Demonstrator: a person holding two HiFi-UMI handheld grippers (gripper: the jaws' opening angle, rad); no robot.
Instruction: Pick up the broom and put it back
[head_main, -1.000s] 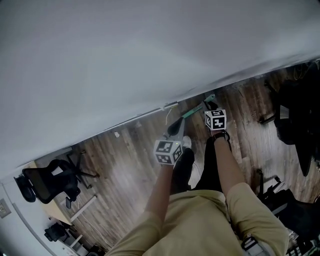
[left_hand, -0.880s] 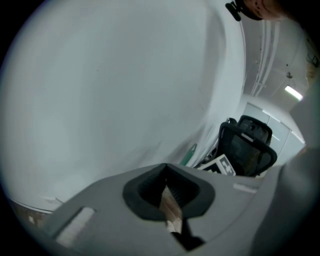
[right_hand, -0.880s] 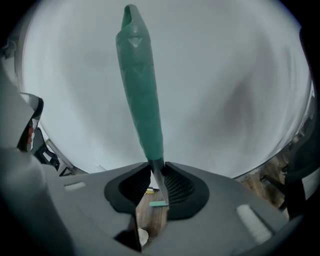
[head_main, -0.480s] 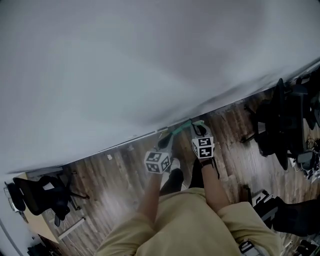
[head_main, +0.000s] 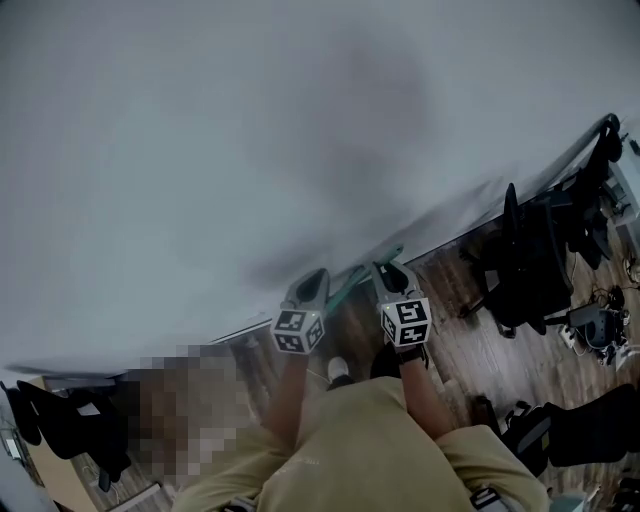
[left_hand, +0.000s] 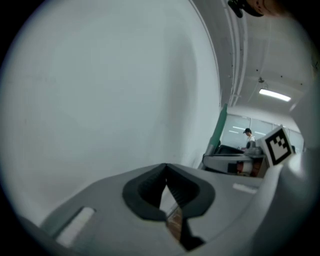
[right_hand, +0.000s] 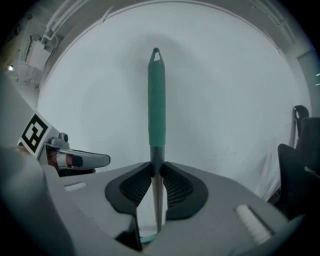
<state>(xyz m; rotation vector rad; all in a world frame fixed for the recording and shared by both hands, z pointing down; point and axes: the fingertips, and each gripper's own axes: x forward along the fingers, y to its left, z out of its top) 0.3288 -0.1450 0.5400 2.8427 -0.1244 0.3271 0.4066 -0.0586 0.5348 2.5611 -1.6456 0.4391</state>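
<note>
Up by the white wall, your right gripper pinches the broom by its handle, held up in the air. Your left gripper is pressed together on nothing. Picking up looks done; putting it back is left.

One broom, two grippers, one white wall.

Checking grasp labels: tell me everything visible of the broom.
Of the broom only the handle shows; its head is out of view. A thin grey, metal-looking shaft carries a green sleeve that ends in a tapered tip with a hanging hole. The right tongs are shut on the bare shaft just below the sleeve, one dark ribbed pad on each side. The handle points away from them toward the white wall; contact with the wall can't be told. The left tongs are off it.
</note>
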